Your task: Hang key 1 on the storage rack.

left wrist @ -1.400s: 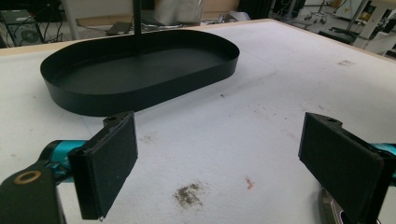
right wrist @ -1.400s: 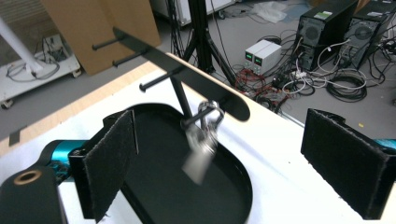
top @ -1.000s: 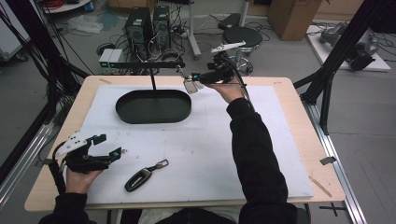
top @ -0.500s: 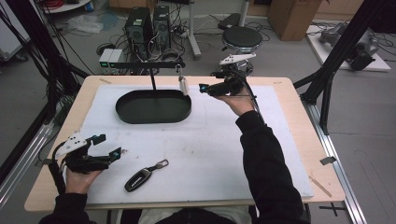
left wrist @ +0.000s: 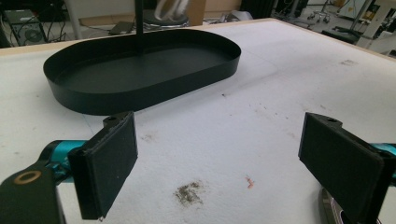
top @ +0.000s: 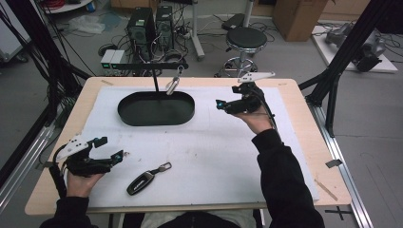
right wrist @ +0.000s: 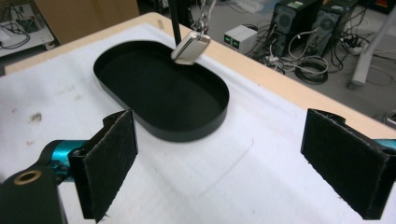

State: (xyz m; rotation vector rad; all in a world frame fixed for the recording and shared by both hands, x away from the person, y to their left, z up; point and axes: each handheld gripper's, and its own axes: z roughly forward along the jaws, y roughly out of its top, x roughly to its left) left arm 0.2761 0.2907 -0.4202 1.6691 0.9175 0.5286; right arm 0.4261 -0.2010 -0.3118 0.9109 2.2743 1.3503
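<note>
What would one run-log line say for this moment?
left gripper: open, empty | right gripper: open, empty | silver tag: hanging over black tray | car key: on mat

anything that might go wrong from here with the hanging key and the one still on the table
The silver tag hangs tilted from the stand's bar over the black tray; a bump from the open right gripper might knock it loose. The car key lies flat beside the open left gripper, so the jaws may push it along the white mat rather than lift it.

Black oval tray [top: 156, 116]; white mat [top: 214, 152] (brown and red stains); silver hanging tag [top: 172, 86]; black key fob [top: 141, 181].
</note>
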